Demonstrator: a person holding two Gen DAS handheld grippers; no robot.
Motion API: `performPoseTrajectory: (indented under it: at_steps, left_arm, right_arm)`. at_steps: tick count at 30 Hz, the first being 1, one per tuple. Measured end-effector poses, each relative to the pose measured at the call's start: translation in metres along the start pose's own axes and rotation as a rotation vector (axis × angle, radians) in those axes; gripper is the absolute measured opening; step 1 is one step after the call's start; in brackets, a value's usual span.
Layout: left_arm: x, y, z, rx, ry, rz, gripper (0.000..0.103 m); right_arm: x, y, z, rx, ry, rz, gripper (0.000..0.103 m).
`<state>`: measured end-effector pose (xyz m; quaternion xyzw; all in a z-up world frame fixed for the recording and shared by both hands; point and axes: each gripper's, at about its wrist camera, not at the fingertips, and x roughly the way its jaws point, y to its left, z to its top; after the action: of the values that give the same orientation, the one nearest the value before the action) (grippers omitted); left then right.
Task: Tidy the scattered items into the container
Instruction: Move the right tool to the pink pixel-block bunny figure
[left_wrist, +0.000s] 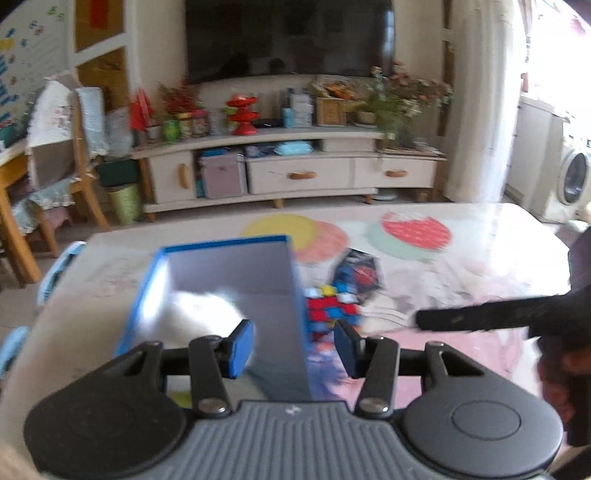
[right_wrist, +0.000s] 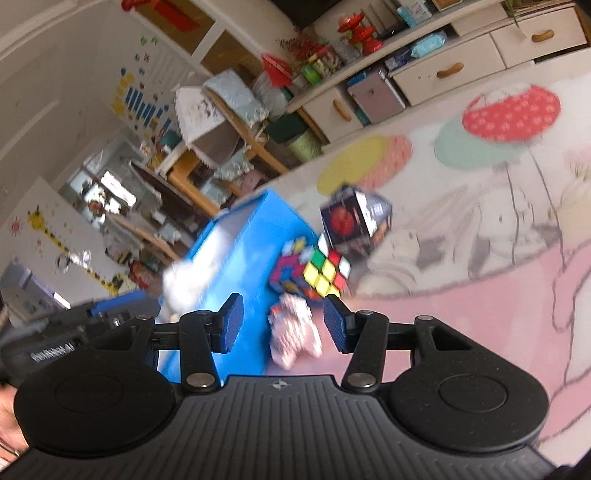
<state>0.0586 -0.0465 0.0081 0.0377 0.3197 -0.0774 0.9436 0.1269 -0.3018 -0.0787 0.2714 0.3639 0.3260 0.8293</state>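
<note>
A blue open box (left_wrist: 229, 284) stands on the table with a white fluffy thing (left_wrist: 201, 314) inside; the box also shows in the right wrist view (right_wrist: 243, 240). My left gripper (left_wrist: 293, 345) is open and empty, its jaws straddling the box's right wall. Beside the box lie a colourful puzzle cube (right_wrist: 319, 269), a dark printed cube (right_wrist: 354, 221) and a pink-white patterned item (right_wrist: 293, 328). My right gripper (right_wrist: 282, 326) is open, its jaws on either side of the pink-white item. The puzzle cube (left_wrist: 330, 306) and dark cube (left_wrist: 356, 271) look blurred in the left wrist view.
The table carries a pale cloth with balloon prints (left_wrist: 413, 230). The right gripper's body (left_wrist: 498, 314) reaches in from the right. A TV cabinet (left_wrist: 295, 173), wooden chair (left_wrist: 55, 177) and washing machine (left_wrist: 572, 177) stand beyond the table.
</note>
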Motion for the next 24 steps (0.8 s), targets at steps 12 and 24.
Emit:
performPoseTrajectory:
  at_steps: [12, 24]
  left_arm:
    - [0.021, -0.055, -0.03, 0.075, 0.034, -0.106, 0.059]
    - [0.043, -0.062, -0.062, 0.063, 0.07, -0.071, 0.059]
  right_arm:
    - [0.002, -0.014, -0.014, -0.104, 0.035, 0.002, 0.068]
    - [0.006, -0.023, -0.009, -0.093, 0.037, 0.007, 0.07]
